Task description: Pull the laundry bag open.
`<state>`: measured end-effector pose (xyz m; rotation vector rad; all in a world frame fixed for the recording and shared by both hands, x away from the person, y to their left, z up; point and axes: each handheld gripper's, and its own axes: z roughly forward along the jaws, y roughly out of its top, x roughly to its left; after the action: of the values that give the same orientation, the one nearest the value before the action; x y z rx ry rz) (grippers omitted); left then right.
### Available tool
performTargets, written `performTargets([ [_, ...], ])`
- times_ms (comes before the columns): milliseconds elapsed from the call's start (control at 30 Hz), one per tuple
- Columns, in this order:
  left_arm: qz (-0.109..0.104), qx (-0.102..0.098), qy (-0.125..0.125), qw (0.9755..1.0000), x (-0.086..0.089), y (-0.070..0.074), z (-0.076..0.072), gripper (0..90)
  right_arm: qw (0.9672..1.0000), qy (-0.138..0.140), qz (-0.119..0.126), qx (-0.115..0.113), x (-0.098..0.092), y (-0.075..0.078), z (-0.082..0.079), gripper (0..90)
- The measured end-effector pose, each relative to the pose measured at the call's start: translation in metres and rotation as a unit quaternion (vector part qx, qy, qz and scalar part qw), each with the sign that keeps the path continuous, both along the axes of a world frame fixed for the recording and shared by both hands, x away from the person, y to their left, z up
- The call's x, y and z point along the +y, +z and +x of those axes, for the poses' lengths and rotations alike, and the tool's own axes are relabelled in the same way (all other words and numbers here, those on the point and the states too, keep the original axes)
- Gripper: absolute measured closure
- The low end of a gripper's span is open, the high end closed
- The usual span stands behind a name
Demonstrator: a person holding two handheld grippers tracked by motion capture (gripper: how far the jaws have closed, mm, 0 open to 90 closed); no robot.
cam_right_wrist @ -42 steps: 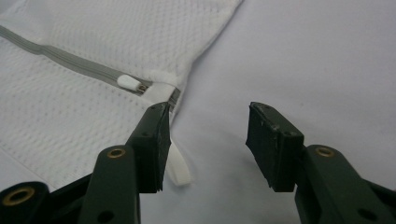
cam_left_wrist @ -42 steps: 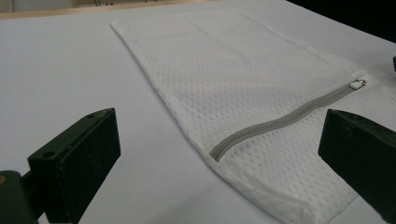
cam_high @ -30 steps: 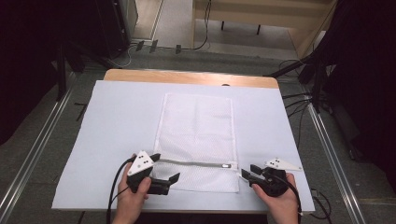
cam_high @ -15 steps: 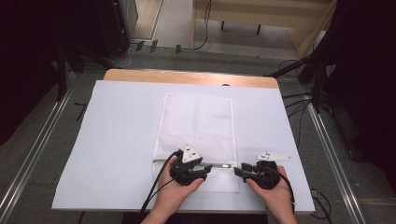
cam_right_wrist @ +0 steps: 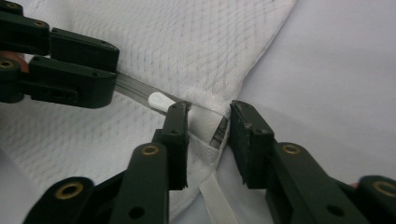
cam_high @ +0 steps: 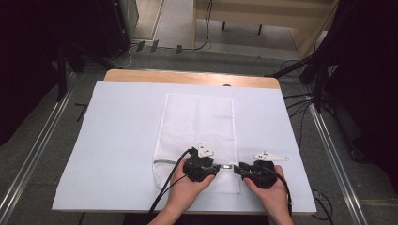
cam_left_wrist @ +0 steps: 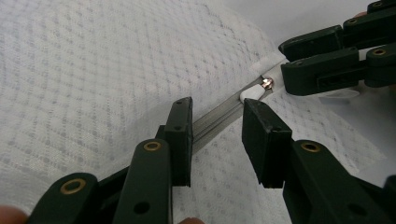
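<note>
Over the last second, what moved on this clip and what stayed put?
Both tongs closed in along the zipper of the mesh bag: the left tongs slid rightward from the bag's left edge, and the right tongs edged left. They now face each other at the zipper pull, jaws open. The bag stayed flat.

The matte black two-jaw left gripper (cam_high: 217,168) and its twin, the right gripper (cam_high: 241,168), have brass-coloured rivets at the jaw links, white three-cornered top plates, trailing black cables, and bare forearms, seemingly sleeveless.
</note>
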<state>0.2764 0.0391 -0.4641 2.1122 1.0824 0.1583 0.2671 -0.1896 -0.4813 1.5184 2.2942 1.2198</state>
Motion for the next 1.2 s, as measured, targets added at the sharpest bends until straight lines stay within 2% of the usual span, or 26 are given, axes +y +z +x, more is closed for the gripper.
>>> performTargets([
  [67,0.002,0.003,-0.004,1.0000,-0.001,-0.001,0.000,64.8,1.0000,0.001,0.008,0.005,0.002,0.000,0.001,71.8],
  [100,0.008,0.002,-0.004,1.0000,-0.002,-0.002,0.000,66.0,0.9994,0.009,0.028,0.018,0.004,-0.001,0.002,74.8],
  [233,0.009,0.001,0.001,1.0000,-0.001,-0.003,0.001,68.5,0.9987,0.012,0.043,0.026,0.006,-0.001,0.002,78.9],
  [267,0.008,0.002,0.000,1.0000,0.000,-0.003,0.001,68.7,0.9975,0.014,0.063,0.028,0.005,0.001,0.001,83.1],
  [300,0.006,0.003,-0.001,1.0000,0.000,-0.003,0.001,68.3,0.9971,0.014,0.070,0.027,0.005,0.001,0.001,84.5],
  [467,-0.016,0.014,-0.016,0.9997,-0.001,-0.003,0.000,64.8,0.9972,0.025,0.071,0.007,0.007,0.007,-0.001,86.9],
  [500,-0.024,0.017,-0.022,0.9993,-0.002,-0.004,0.000,63.7,0.9965,0.035,0.075,-0.007,0.008,0.010,-0.003,87.1],
  [533,-0.024,0.017,-0.022,0.9993,-0.002,-0.004,0.000,62.5,0.9965,0.035,0.075,-0.007,0.008,0.010,-0.003,87.1],
  [567,-0.041,0.018,-0.029,0.9986,-0.002,-0.004,0.000,61.0,0.9960,0.041,0.077,-0.019,0.010,0.014,-0.005,87.2],
  [600,-0.041,0.018,-0.029,0.9986,-0.002,-0.004,0.000,59.8,0.9960,0.041,0.077,-0.019,0.010,0.014,-0.005,87.2],
  [633,-0.058,0.025,-0.034,0.9974,-0.001,-0.005,0.001,60.3,0.9953,0.045,0.077,-0.036,0.011,0.018,-0.008,87.3],
  [667,-0.073,0.033,-0.040,0.9960,-0.001,-0.005,0.001,60.3,0.9953,0.045,0.077,-0.036,0.011,0.018,-0.008,87.3],
  [700,-0.079,0.035,-0.042,0.9954,-0.001,-0.005,0.001,60.8,0.9953,0.043,0.073,-0.047,0.012,0.021,-0.009,87.3],
  [767,-0.081,0.031,-0.041,0.9954,0.000,-0.004,0.001,63.7,0.9955,0.042,0.065,-0.055,0.012,0.021,-0.010,87.3],
  [1033,-0.102,0.021,-0.052,0.9932,0.004,0.000,-0.001,70.9,0.9961,0.035,0.056,-0.058,0.009,0.023,-0.010,87.3],
  [1133,-0.116,0.021,-0.057,0.9914,0.005,0.001,-0.003,74.5,0.9966,0.035,0.047,-0.057,0.010,0.022,-0.011,87.3],
  [1200,-0.113,0.019,-0.059,0.9916,0.005,0.001,-0.004,76.9,0.9966,0.036,0.046,-0.057,0.012,0.023,-0.011,87.3],
])
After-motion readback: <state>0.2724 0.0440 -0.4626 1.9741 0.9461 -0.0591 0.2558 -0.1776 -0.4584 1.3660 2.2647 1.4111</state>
